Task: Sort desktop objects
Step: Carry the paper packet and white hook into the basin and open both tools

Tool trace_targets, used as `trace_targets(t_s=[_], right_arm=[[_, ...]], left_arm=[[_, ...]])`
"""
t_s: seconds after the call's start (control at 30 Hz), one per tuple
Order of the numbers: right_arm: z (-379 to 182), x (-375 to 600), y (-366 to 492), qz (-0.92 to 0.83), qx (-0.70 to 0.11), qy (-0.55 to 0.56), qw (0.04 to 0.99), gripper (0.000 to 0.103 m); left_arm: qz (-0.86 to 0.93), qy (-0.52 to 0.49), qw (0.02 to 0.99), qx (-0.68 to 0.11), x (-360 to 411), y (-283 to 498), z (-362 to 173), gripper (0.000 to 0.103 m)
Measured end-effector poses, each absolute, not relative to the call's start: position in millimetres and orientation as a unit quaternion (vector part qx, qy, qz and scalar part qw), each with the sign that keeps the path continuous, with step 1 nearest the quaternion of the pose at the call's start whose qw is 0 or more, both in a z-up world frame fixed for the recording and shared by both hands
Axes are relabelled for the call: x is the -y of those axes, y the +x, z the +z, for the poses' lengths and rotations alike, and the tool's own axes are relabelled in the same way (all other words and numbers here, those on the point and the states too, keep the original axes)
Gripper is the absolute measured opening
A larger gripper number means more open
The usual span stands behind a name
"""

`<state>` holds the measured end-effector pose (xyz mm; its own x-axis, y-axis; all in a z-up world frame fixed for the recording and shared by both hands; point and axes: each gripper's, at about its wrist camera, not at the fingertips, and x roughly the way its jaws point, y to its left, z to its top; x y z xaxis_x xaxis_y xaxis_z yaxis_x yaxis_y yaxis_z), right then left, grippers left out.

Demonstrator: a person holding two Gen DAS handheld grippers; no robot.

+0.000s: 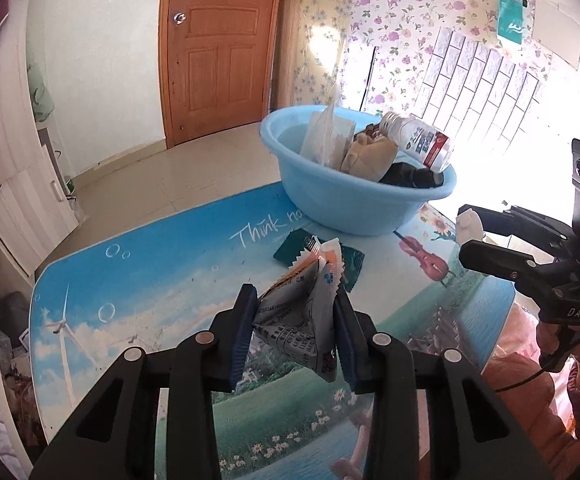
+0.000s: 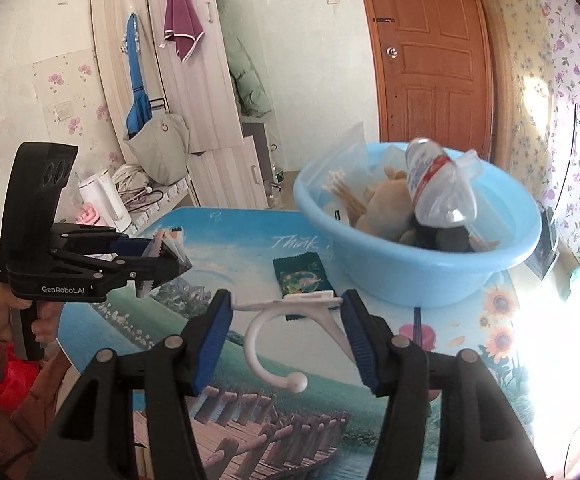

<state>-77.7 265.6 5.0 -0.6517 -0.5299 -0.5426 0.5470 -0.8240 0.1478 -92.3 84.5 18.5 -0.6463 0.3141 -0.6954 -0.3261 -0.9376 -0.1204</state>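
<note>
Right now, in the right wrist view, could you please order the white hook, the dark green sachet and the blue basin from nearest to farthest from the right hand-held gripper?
1. White hook, clamped in the right hand-held gripper.
2. Dark green sachet, flat on the table just beyond.
3. Blue basin, farther back, to the right.

A brown panelled door (image 1: 217,48) stands shut beside floral wallpaper (image 1: 402,40), a maroon towel (image 2: 182,28) hanging on a pale wardrobe (image 2: 193,92).

crumpled sachets (image 1: 304,322) and white hook (image 2: 285,336) held aloft; green packet (image 2: 302,278) flat beside blue basin (image 2: 430,276)
</note>
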Motion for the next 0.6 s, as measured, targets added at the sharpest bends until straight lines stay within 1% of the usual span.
trace_targets(t_s=[0.17,0.3,0.5,0.6], right_arm=[[38.6,-278.2,-71.3,-0.922,-0.009,0.250,0.295,0.055],[59.3,-294.6,-81.9,-0.932,0.008,0.231,0.279,0.055],[66.4,-320.7,-120.8,-0.947,0.027,0.228,0.226,0.055],[60.6,-340.7,-144.6,-0.948,0.056,0.234,0.208,0.055]], left_arm=[[0.911,-0.363,0.193,-0.004,-99.2,-110.7,39.1,0.036],[0.910,-0.356,0.215,-0.005,-121.6,-132.9,48.4,0.036],[0.904,-0.354,0.241,-0.009,-158.2,-172.6,49.6,0.036],[0.900,-0.355,0.251,-0.014,-174.4,-190.2,46.5,0.036]])
